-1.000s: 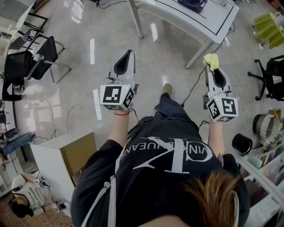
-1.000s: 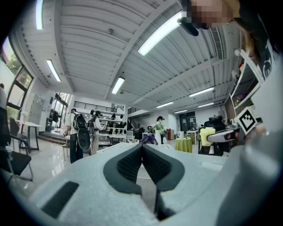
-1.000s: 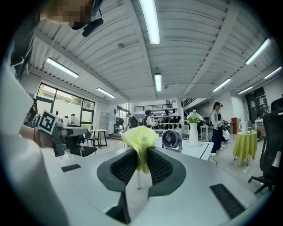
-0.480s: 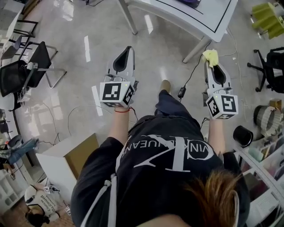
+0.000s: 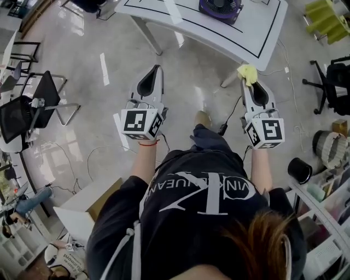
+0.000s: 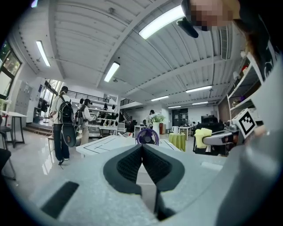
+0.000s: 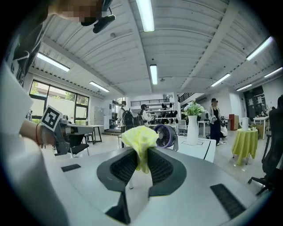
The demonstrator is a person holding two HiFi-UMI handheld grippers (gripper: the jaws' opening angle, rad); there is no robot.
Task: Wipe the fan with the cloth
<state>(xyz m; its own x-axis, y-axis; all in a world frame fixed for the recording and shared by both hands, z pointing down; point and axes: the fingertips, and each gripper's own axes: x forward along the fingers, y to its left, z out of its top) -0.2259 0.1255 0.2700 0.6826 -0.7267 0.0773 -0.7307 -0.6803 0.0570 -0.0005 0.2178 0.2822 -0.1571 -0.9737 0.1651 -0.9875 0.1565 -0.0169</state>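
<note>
A small purple fan (image 5: 220, 8) stands on a white table (image 5: 257, 33) ahead of me, beyond both grippers. My right gripper (image 5: 247, 81) is shut on a yellow cloth (image 5: 247, 73), which bunches out past its tips near the table's front leg. In the right gripper view the cloth (image 7: 139, 140) hangs pinched between the dark pads, with the fan (image 7: 166, 136) just behind it. My left gripper (image 5: 155, 69) is shut and holds nothing, over bare floor left of the table. In the left gripper view the jaws (image 6: 142, 149) meet, and the fan (image 6: 147, 137) shows straight ahead.
Black chairs (image 5: 33, 104) stand at the left and an office chair (image 5: 334, 87) at the right. A cabinet with a brown box (image 5: 90, 205) is at my left. Cables (image 5: 229, 117) lie on the floor. A white vase (image 7: 192, 129) stands beside the fan. People (image 6: 62, 123) stand far off.
Both grippers have moved forward towards the white table, still shut. The table and the fan have come further into the head view. The cloth stays in the right gripper.
</note>
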